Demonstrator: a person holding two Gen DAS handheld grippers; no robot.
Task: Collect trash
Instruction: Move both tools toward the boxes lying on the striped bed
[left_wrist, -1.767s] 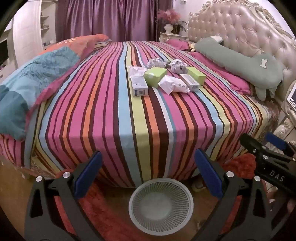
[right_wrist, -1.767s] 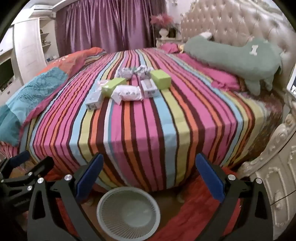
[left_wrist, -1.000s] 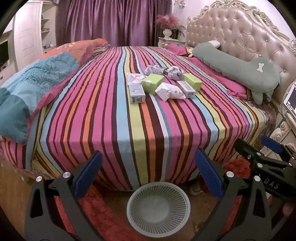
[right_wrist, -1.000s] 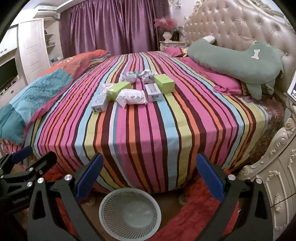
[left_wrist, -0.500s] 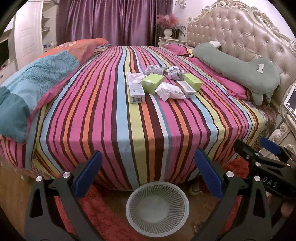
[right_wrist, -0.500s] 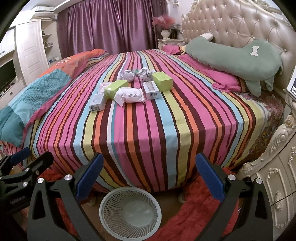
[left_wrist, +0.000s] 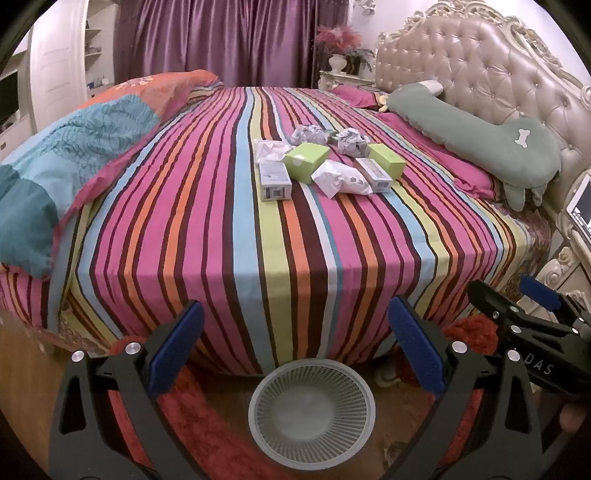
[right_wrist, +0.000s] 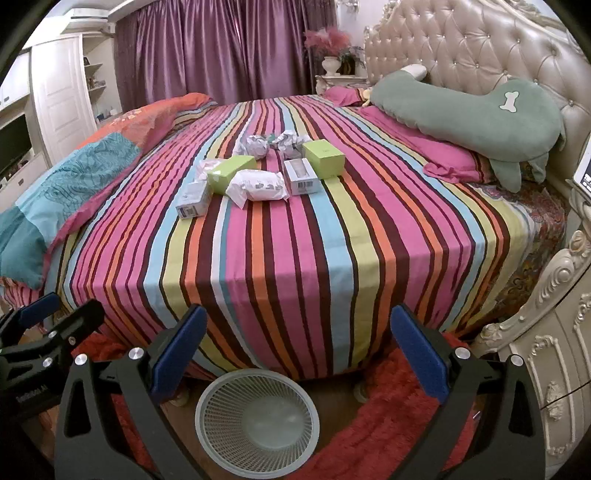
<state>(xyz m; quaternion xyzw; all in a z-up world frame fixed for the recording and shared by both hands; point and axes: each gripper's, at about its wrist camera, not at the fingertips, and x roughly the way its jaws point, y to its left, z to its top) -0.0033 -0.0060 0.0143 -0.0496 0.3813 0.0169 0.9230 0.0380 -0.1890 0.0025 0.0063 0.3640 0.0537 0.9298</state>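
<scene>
- White mesh basket (left_wrist: 312, 411) sits bottom centre, on the floor
- Left tongs (left_wrist: 295, 350) and right tongs (right_wrist: 295, 350) gape wide, empty
- Trash pile (left_wrist: 325, 166) lies mid-bed, upper centre

green boxes (right_wrist: 324, 158) 2 | white boxes (right_wrist: 302, 176) 2 | crumpled papers (right_wrist: 255, 146) 2 | basket (right_wrist: 256, 419) 1

Print on the white cartons (left_wrist: 274, 181) illegible; tablet (left_wrist: 580, 207) cut off at frame edge; bed's (right_wrist: 295, 258) far side hidden by folded quilt (left_wrist: 74, 155).

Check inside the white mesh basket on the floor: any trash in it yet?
The basket looks empty: only its bare pale bottom shows. Its near inner wall is hidden by the rim. The trash sits on the bed.
</scene>
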